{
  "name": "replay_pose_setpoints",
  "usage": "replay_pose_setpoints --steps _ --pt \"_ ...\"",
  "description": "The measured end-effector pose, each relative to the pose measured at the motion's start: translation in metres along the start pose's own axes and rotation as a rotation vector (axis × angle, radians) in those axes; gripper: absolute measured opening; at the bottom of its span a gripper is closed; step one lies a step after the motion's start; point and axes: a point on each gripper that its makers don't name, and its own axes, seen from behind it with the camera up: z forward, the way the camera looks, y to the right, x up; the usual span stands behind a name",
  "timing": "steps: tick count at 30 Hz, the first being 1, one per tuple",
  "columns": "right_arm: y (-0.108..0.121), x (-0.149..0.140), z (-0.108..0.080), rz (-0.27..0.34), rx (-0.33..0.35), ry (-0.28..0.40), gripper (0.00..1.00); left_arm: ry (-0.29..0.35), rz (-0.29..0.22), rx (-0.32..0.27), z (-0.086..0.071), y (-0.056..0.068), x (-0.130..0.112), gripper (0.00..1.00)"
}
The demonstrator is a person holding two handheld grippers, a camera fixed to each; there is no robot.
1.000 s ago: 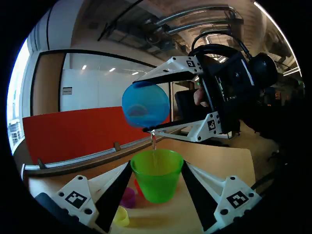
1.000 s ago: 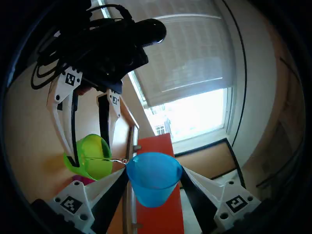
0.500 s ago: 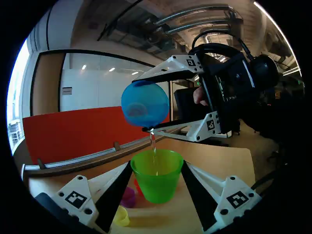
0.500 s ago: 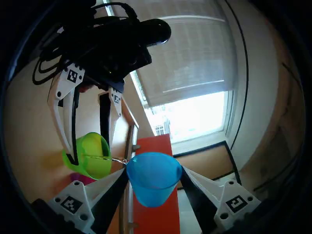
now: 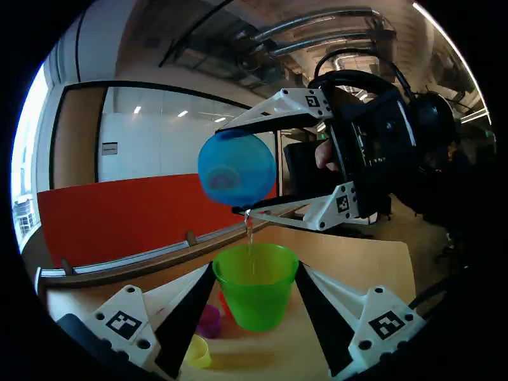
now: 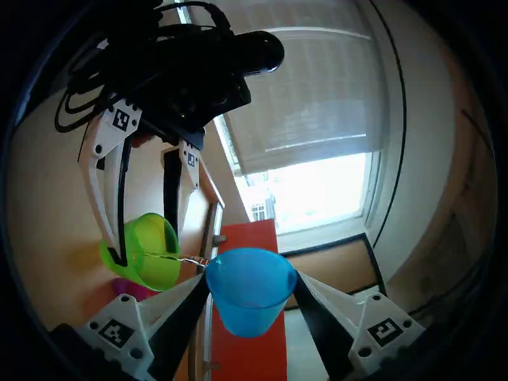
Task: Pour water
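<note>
My left gripper (image 5: 256, 293) is shut on a green cup (image 5: 256, 284), which it holds upright just over the wooden table (image 5: 355, 257). Above it, my right gripper (image 5: 236, 170) is shut on a blue cup (image 5: 236, 169) tipped on its side, mouth facing this camera. A thin stream of water (image 5: 249, 235) falls from the blue cup's lower rim into the green cup. In the right gripper view the blue cup (image 6: 249, 297) sits between my right gripper's (image 6: 250, 298) fingers, and water (image 6: 187, 259) runs from its rim into the green cup (image 6: 145, 252) held by the left gripper (image 6: 147, 241).
A purple cup (image 5: 209, 320), a yellow cup (image 5: 198, 352) and a red one (image 5: 223, 305) lie on the table behind the green cup. An orange partition (image 5: 127, 216) lines the table's far edge. A bright window with a blind (image 6: 305, 127) is in the right gripper view.
Almost nothing has moved. Water keeps running from the blue cup into the green one, and the right gripper has tilted slightly further.
</note>
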Motion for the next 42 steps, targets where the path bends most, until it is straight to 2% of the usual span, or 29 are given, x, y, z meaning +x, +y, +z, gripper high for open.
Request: replay_pose_setpoints --steps 42 --pt "0.0062 0.0034 0.0014 -0.093 -0.002 0.002 0.93 0.012 -0.005 0.006 -0.0008 -0.0028 0.0029 0.89"
